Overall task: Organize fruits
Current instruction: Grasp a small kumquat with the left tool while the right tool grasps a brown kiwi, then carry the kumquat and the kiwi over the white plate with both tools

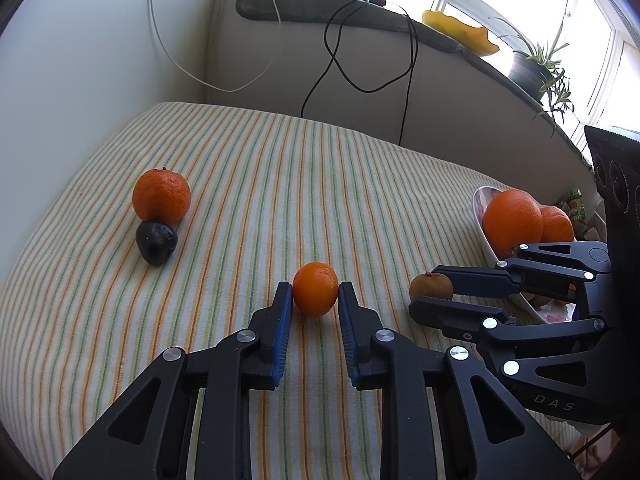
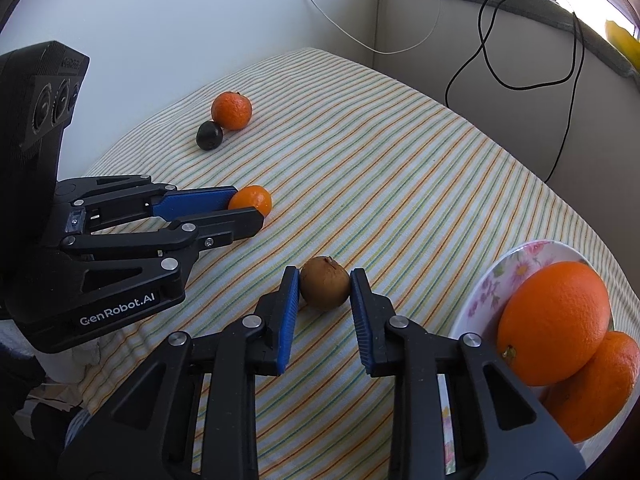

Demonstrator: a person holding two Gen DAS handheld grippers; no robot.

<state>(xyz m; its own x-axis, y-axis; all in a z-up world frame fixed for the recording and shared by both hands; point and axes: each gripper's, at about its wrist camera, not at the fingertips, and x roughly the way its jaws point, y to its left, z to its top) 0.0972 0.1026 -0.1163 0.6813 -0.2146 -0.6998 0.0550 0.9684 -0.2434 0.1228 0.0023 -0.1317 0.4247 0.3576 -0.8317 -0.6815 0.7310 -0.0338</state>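
My left gripper is shut on a small orange that rests on the striped cloth; it also shows in the right wrist view. My right gripper is shut on a brown kiwi, also on the cloth; the kiwi shows in the left wrist view. A floral plate at the right holds two big oranges. A mandarin and a dark plum touch each other at the far left.
The striped cloth covers the table. Walls stand close behind, with hanging cables. A sill carries a yellow object and a potted plant.
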